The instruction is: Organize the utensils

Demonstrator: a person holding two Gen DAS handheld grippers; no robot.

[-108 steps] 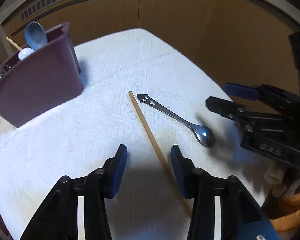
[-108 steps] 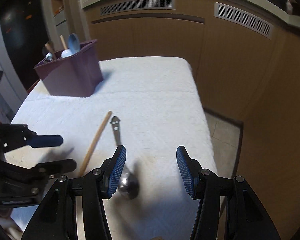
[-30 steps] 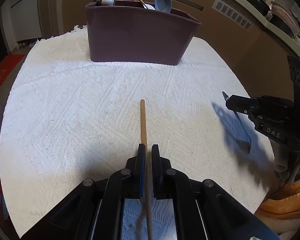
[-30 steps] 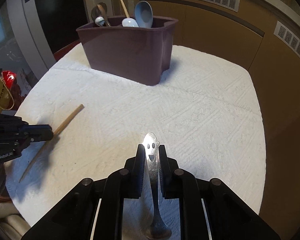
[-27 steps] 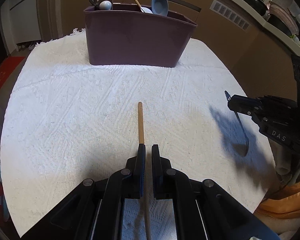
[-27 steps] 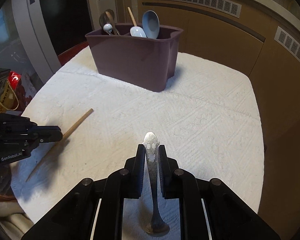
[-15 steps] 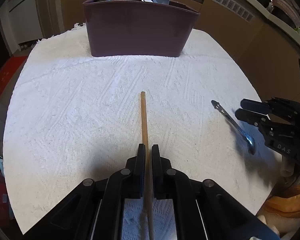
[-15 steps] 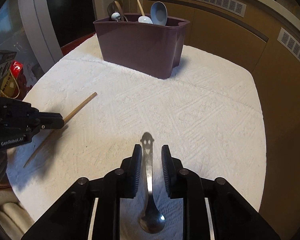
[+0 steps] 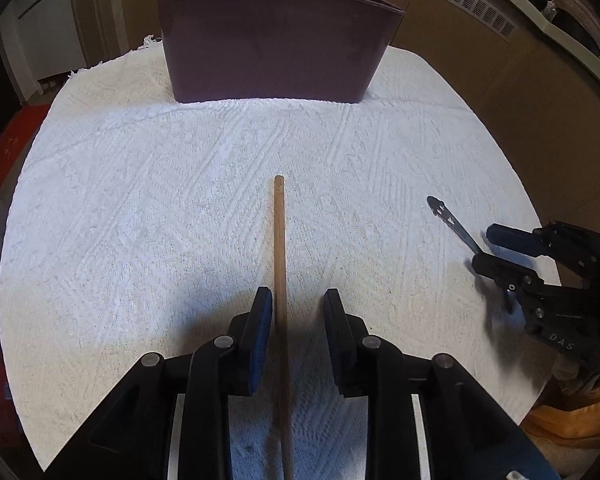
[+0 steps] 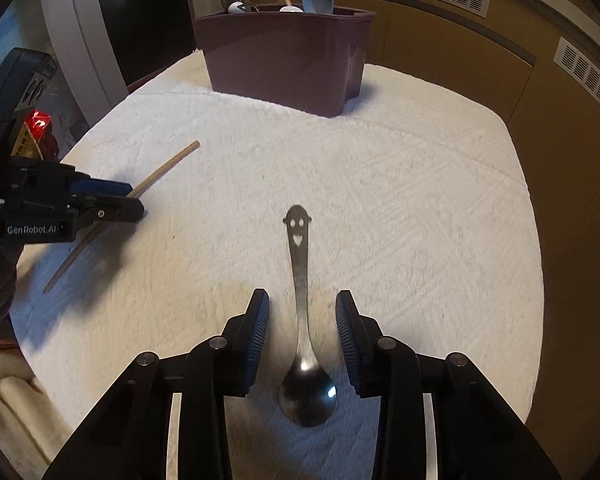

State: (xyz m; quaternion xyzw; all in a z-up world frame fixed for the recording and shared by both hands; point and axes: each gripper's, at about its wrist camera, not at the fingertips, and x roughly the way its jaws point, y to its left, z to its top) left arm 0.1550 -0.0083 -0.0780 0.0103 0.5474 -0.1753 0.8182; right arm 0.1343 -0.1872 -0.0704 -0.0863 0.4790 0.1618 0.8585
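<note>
A wooden chopstick [image 9: 279, 248] lies on the white cloth [image 9: 140, 200], pointing at the maroon utensil holder [image 9: 276, 52]. My left gripper [image 9: 296, 304] straddles it with jaws opening; the stick lies close to the left pad, and the right pad stands clear. A steel spoon [image 10: 300, 280] with a smiley-face handle rests flat on the cloth [image 10: 420, 200], bowl toward me. My right gripper [image 10: 302, 304] is opening around its handle, pads clear of it. Each view shows the other gripper: left gripper [image 10: 134, 200], right gripper [image 9: 486, 250], over the chopstick [image 10: 168, 168] and the spoon [image 9: 444, 214].
The holder [image 10: 284, 56] stands at the far edge of the table with several spoons and a wooden stick upright in it. Wooden cabinet fronts [image 10: 460, 40] run behind and to the right. The table drops away on the right side.
Both grippers were shut on their utensils a second ago, the chopstick in the left, the spoon in the right. Both jaws have since parted, and both utensils lie on the cloth.
</note>
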